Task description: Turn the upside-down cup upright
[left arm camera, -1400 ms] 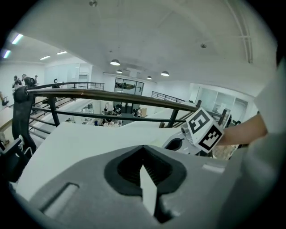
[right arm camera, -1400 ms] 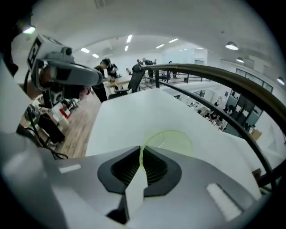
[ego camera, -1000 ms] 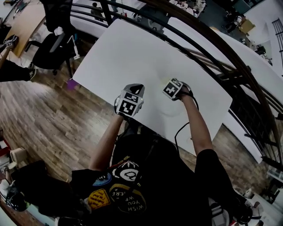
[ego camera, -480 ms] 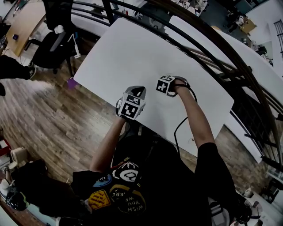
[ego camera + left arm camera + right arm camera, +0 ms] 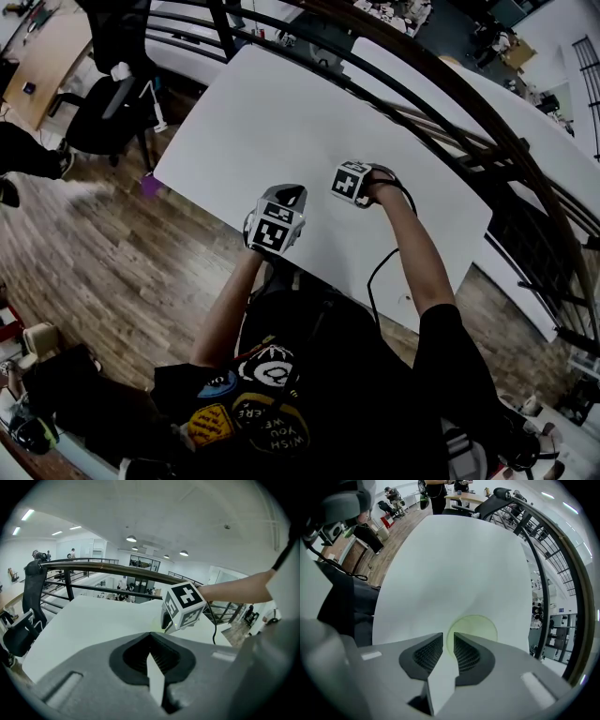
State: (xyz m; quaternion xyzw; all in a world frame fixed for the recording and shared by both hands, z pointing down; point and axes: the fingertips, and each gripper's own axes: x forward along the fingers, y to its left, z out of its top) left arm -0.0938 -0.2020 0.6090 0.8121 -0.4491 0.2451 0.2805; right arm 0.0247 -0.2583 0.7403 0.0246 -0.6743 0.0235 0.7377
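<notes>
In the right gripper view a pale green cup (image 5: pixel 476 629) stands on the white table (image 5: pixel 454 559), seen from straight above as a round disc. My right gripper (image 5: pixel 448 645) points down at it. Its jaws are opening by a narrow gap, with the cup's left rim in that gap. In the head view the right gripper's marker cube (image 5: pixel 352 183) hides the cup. My left gripper (image 5: pixel 154 667) is shut with nothing in it. It hovers over the table's near edge, left of the right gripper's cube (image 5: pixel 185 605).
A dark railing (image 5: pixel 441 103) runs along the table's far side. An office chair (image 5: pixel 108 103) stands on the wooden floor to the left. A black cable (image 5: pixel 380 272) trails from the right gripper across the table's near edge.
The right gripper has swung from tilted to straight down and shifted slightly away from the person. The left gripper has stayed where it was.
</notes>
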